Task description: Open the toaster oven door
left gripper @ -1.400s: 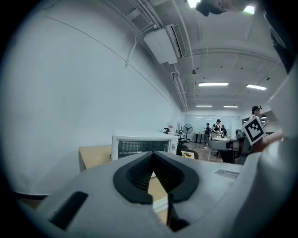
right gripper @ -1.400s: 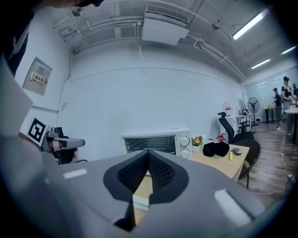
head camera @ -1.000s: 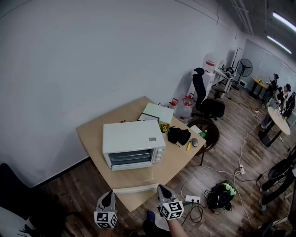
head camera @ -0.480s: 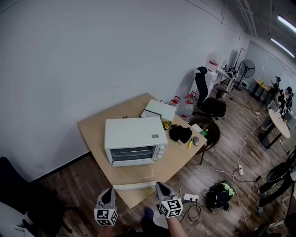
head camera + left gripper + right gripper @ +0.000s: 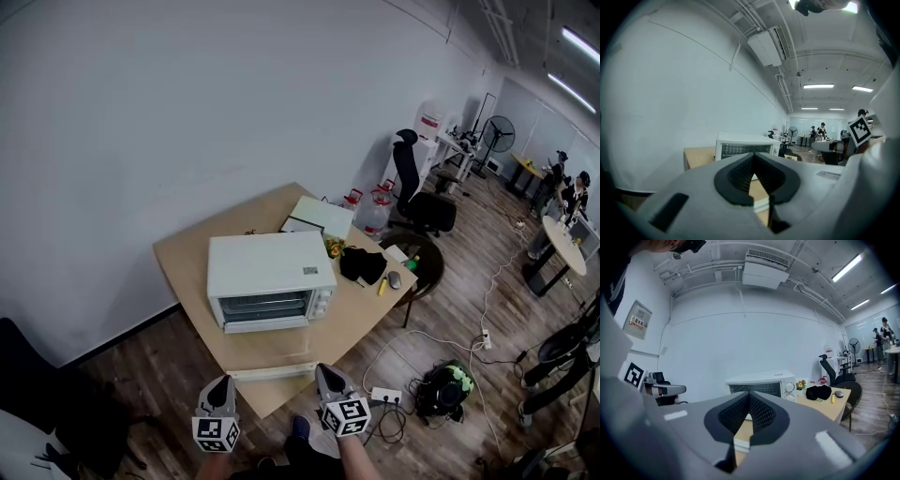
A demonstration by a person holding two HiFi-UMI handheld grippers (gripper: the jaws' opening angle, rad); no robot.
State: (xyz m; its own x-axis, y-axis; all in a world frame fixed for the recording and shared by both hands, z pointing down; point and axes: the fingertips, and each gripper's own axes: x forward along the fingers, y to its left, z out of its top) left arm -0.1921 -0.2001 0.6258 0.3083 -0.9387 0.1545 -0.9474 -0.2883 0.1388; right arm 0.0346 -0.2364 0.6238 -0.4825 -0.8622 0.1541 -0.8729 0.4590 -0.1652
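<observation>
Left gripper (image 5: 222, 386): jaws closed together, ribbed dark pads meeting at the tips, nothing between them; held off the table's near edge.
Right gripper (image 5: 326, 377): jaws likewise together and empty, just beside the left one, aimed the same way.
In between: a long white strip (image 5: 272, 372) lies along the near edge of the table (image 5: 184, 263); bare pale wood separates it from the oven.
Toaster oven (image 5: 270, 277): white, boxy, mid-table, well apart from both grippers, its front turned toward them.
Door (image 5: 265, 307): shut, a glass pane with rack bars showing behind it; round knobs (image 5: 324, 301) sit at its right.
Right of oven: a limp black pouch (image 5: 362, 266), a yellow marker (image 5: 382, 289), a grey mouse (image 5: 395, 279).
Behind oven: a flat white box (image 5: 321, 216).
Beyond table: water jugs (image 5: 375, 211) and a black office chair (image 5: 417, 202) on wood-plank floor.
</observation>
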